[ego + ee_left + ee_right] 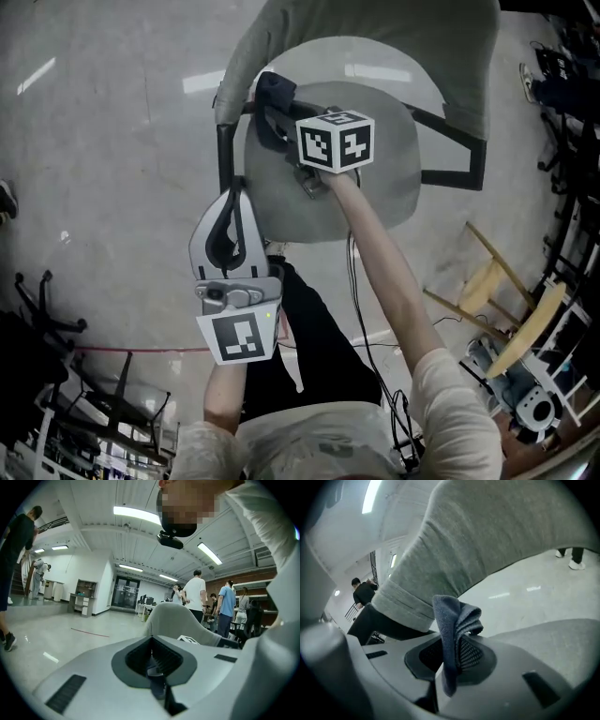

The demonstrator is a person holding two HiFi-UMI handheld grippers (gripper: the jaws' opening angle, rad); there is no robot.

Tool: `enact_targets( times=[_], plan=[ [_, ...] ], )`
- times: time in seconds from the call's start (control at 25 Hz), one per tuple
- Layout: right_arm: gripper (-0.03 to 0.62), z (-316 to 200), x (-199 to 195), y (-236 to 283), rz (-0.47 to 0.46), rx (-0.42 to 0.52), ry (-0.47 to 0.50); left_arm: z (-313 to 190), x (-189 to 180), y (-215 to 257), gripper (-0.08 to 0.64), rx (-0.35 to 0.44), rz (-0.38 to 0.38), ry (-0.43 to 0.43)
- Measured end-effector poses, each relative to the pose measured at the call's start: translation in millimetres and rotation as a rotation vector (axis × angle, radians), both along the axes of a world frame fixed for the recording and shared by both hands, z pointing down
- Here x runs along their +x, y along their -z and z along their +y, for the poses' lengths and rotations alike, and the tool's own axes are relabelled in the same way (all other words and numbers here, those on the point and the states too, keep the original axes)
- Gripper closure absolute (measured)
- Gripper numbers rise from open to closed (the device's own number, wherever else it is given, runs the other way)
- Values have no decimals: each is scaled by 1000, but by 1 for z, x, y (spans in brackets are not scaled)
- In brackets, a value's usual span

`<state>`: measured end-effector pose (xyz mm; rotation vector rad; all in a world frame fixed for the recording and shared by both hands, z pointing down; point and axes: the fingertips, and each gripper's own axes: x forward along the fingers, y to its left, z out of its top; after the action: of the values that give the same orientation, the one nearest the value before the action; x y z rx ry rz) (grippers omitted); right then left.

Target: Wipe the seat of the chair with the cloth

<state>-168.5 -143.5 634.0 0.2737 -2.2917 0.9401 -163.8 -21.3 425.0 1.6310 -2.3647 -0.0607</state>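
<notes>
The grey chair seat (375, 178) lies ahead of me, its padded backrest (366, 23) at the top of the head view. My right gripper (272, 117) reaches over the seat's back left part and is shut on a dark blue cloth (275, 91). In the right gripper view the cloth (454, 620) sticks up out of the closed jaws (457, 646), close under the backrest (487, 541). My left gripper (234, 195) hovers at the seat's left front edge with its jaws together and carries no cloth. The left gripper view has it (154, 660) pointing at the backrest (176, 620).
The chair's black armrest frame (459, 159) juts out on the right. A wooden frame (497, 281) and cables lie on the floor to the right. A black chair base (42, 314) is at the left. Several people (194, 595) stand behind the chair.
</notes>
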Motion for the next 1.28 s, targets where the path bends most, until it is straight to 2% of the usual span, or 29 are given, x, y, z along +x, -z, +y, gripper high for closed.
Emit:
enact_targets(
  times=[0.2, 0.32, 0.68, 1.08, 1.28],
  plan=[
    [542, -2, -8, -33, 69, -86, -15, 4, 6, -17, 545, -31, 24, -22],
    [542, -3, -4, -47, 116, -80, 11, 3, 7, -21, 545, -36, 29, -26],
    [542, -13, 4, -57, 166, -51, 61, -10, 23, -25, 545, -42, 46, -76],
    [543, -53, 55, -61, 227, 0, 60, -20, 35, -32, 545, -72, 42, -115],
    [543, -84, 95, -60, 295, 64, 55, -30, 45, -33, 545, -76, 33, -136]
  ],
)
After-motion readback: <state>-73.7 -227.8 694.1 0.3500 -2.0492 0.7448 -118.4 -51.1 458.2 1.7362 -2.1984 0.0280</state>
